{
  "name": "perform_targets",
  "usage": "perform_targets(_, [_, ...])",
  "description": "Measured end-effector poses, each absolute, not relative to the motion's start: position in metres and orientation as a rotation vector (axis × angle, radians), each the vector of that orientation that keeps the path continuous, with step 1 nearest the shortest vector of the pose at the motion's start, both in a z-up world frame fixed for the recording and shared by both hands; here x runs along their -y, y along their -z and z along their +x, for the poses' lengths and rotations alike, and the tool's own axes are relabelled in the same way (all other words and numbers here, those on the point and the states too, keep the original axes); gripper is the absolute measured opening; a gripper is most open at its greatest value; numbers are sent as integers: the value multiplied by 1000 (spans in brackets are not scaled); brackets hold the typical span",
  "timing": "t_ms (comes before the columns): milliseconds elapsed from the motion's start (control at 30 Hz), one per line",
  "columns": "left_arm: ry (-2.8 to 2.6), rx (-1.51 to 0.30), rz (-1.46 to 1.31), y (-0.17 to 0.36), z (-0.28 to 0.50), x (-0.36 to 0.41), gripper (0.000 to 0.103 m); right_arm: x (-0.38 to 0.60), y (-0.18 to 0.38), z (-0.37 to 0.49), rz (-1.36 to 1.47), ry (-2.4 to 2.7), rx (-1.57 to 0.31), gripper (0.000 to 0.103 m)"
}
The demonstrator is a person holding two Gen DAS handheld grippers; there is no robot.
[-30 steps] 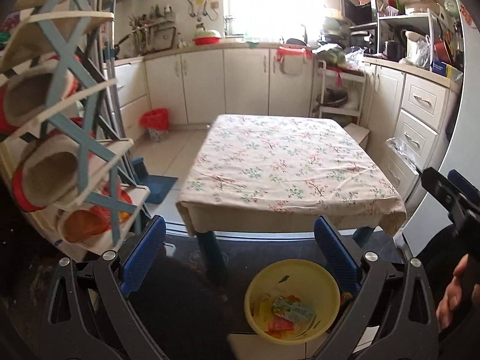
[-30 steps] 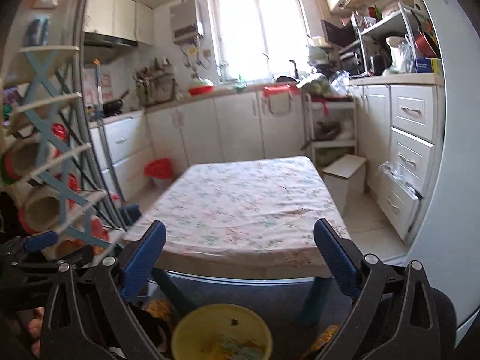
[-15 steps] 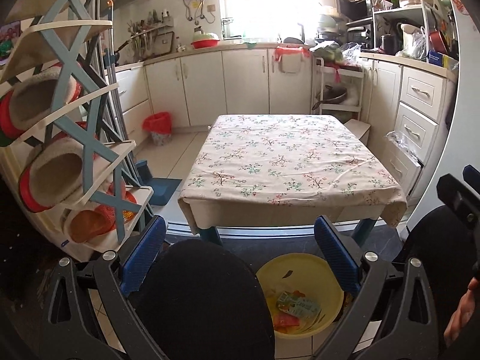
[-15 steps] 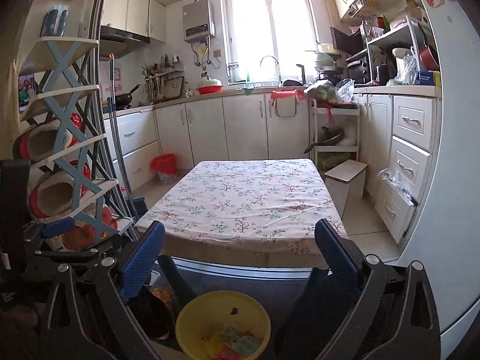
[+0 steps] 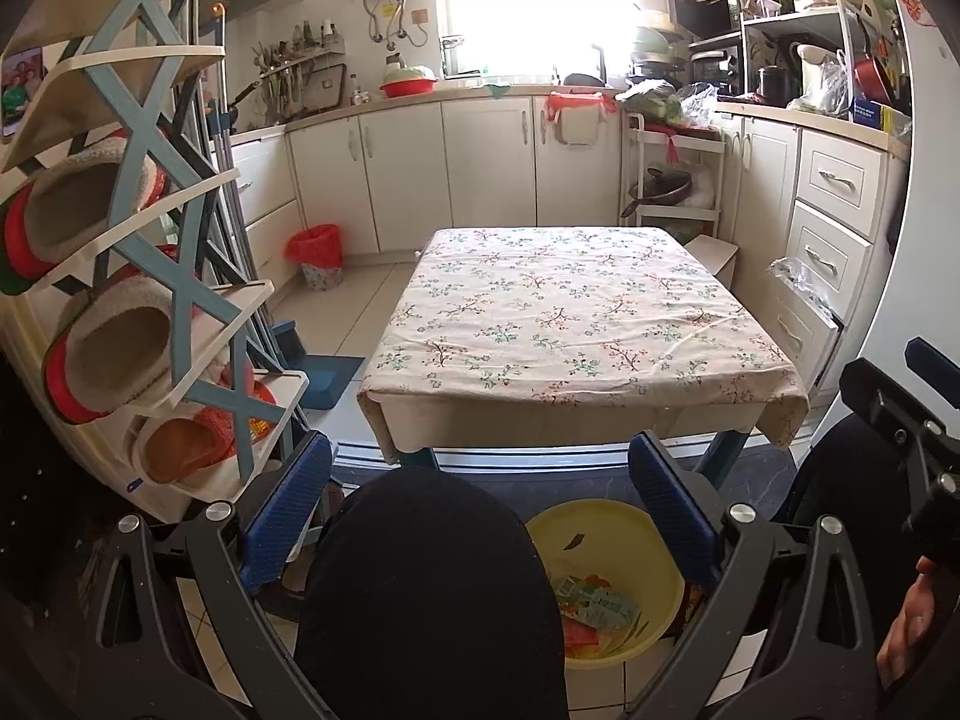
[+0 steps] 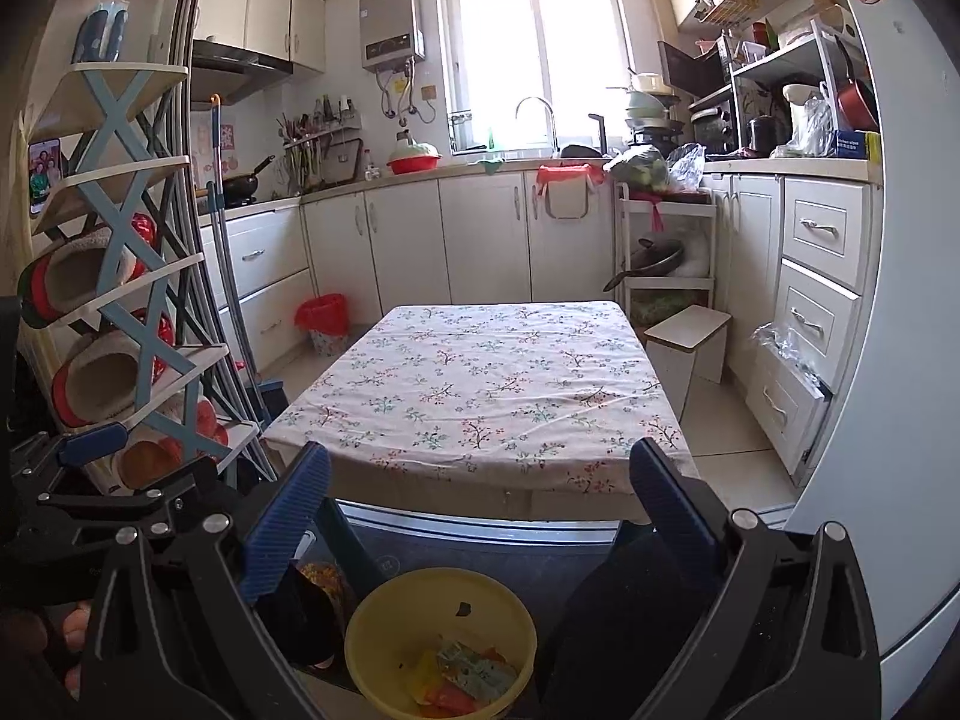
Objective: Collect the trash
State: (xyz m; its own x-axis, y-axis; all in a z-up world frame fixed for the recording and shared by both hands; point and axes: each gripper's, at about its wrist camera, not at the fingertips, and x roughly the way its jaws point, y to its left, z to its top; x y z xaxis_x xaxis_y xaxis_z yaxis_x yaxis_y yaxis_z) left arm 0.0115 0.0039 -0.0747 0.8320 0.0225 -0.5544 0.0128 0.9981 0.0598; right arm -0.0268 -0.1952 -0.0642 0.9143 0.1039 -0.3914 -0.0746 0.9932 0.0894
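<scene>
Both claws wide open, empty: left gripper [image 5: 480,516], right gripper [image 6: 480,510]. Wrappers [image 6: 465,675] sit in yellow basin [image 6: 384,618] (table [image 6: 480,384] looks bare); scan floor next.

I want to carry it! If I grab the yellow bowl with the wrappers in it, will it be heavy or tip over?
The yellow bowl looks like thin plastic, so probably light. It holds only a few flat wrappers, adding little weight. It is wide and low, so it should not tip easily, though gripping one rim may tilt it.
</scene>
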Motion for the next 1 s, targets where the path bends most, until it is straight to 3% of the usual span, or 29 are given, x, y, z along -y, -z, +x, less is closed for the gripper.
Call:
perform_targets(667, [-7, -581, 60, 71, 4, -10, 95, 197, 67, -28, 61, -91, -403, 96])
perform_targets(1000, [11, -566, 51, 57, -9, -10, 95, 200, 41, -45, 77, -97, -393, 96])
